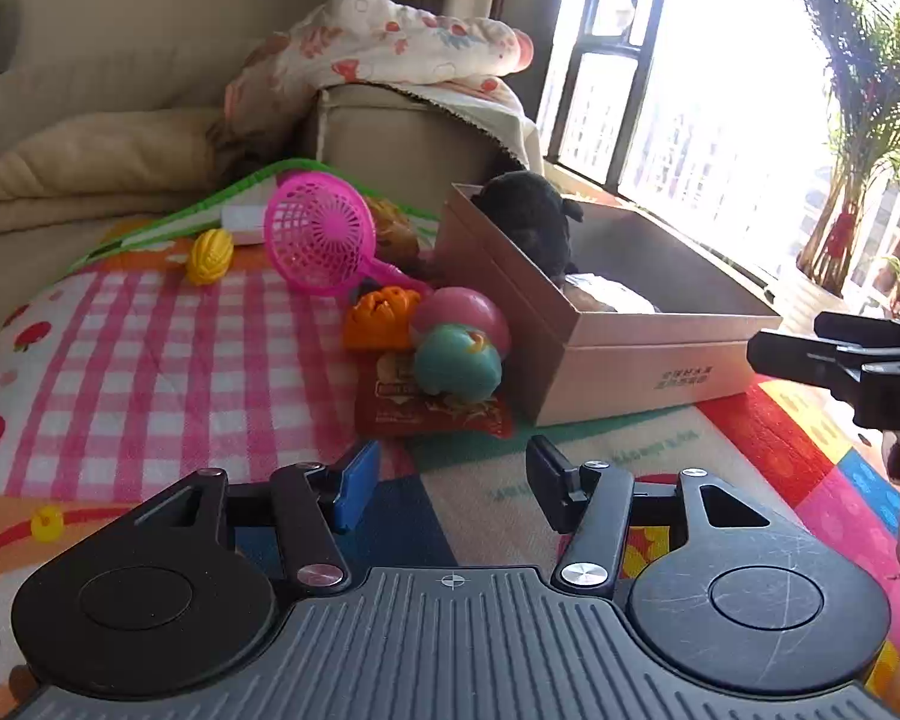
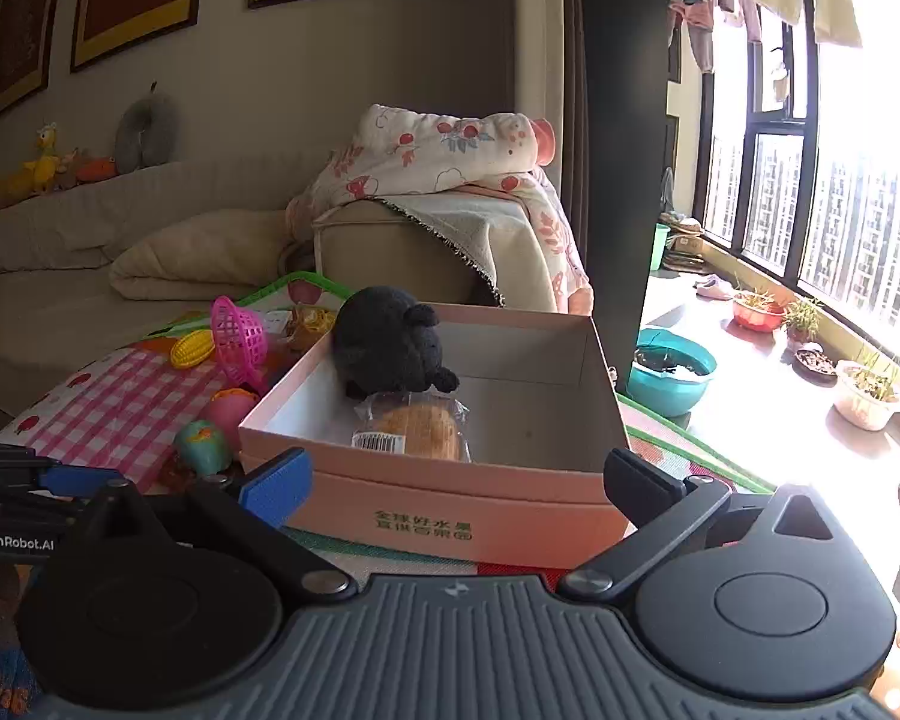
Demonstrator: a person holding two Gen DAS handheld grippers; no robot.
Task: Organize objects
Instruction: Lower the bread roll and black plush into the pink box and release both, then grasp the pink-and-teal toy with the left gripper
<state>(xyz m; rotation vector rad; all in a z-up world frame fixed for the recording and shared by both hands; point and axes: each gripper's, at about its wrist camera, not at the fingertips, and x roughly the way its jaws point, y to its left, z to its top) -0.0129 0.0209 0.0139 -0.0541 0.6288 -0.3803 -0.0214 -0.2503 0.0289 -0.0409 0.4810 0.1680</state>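
Toys beside the pink box (image 2: 450, 504) are next, I reckon: teal ball (image 1: 457, 363) first. Left gripper (image 1: 450, 486) half open and empty; right gripper (image 2: 456, 489) wide open, empty.

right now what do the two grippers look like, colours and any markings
Both look alike: a ribbed grey body, two round black discs, black linkage arms with silver pins. On the left gripper and the right gripper alike, one finger carries a blue pad and the other is plain black. White "GenRobot.AI" lettering marks the left gripper's side, seen from the right camera.
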